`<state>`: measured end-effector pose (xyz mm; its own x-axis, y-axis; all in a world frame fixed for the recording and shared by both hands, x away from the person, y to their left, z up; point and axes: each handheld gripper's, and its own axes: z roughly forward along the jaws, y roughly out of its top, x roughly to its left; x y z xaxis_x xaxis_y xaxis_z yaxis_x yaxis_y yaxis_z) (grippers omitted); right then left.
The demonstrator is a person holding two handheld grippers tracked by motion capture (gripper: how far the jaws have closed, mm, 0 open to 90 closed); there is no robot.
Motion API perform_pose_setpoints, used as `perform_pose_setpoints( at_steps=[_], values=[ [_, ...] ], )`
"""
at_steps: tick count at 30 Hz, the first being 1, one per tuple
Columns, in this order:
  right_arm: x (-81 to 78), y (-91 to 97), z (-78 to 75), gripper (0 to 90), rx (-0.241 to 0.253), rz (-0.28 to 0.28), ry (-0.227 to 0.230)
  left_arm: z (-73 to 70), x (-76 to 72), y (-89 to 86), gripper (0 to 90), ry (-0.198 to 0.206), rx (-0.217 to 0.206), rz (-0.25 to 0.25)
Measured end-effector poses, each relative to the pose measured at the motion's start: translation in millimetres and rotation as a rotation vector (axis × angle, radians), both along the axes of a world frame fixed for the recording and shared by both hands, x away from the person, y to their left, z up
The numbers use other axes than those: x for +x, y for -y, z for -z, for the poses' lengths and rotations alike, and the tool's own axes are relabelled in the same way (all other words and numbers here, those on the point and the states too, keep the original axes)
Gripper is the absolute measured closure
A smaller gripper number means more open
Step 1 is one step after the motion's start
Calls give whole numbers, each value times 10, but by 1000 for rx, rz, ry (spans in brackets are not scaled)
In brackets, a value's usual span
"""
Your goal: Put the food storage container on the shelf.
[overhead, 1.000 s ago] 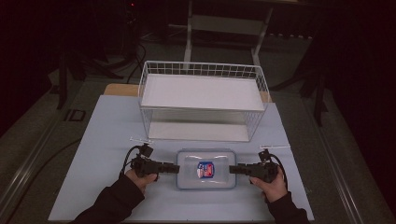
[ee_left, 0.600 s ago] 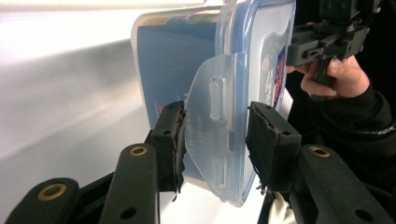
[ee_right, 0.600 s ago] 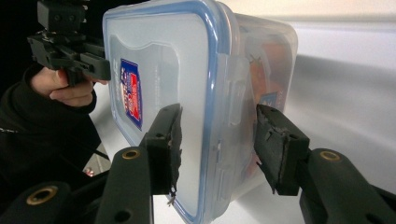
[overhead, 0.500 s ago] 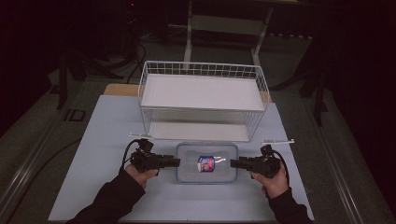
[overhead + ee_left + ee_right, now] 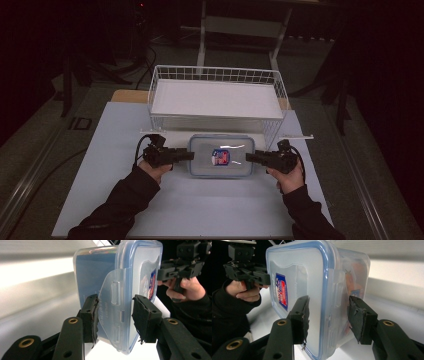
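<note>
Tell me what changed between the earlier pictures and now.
The clear plastic container with the blue-rimmed lid, held between the left gripper and right gripper, moved away from the person toward the white wire basket. Both grips stayed on its ends; the basket stayed put.

A white wire basket [image 5: 216, 97] stands on the far part of the desk [image 5: 100, 150], its floor white. The desk's surface is pale; beyond its far edge, dark floor and metal legs [image 5: 202, 30].

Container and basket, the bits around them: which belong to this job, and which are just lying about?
In the job:
plastic container
left gripper
right gripper
wire basket, probably

Lying about:
white mat
metal stand
floor cables
</note>
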<state>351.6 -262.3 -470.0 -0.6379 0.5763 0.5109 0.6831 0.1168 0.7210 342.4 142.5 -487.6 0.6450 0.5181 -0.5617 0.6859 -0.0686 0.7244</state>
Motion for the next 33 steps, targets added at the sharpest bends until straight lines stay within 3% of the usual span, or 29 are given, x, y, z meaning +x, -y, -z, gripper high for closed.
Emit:
perform_pose_setpoints(
  at_steps=[8, 10, 21, 28, 33],
  values=[
    [240, -47, 83, 523, -7, 15, 24, 120, 203, -11, 559, 6, -14, -45],
    [271, -50, 97, 523, -3, 22, 38, 123, 259, 0, 556, 38, -13, -62],
    [442, -84, 210, 512, -12, 81, 82, 255, 428, 54, 535, 82, -7, -124],
    [493, -63, 246, 511, 7, 90, 71, 262, 463, 82, 530, 92, -16, -139],
    [522, -64, 242, 509, 22, 107, 28, 274, 478, 99, 514, 88, -25, -171]
  ],
)
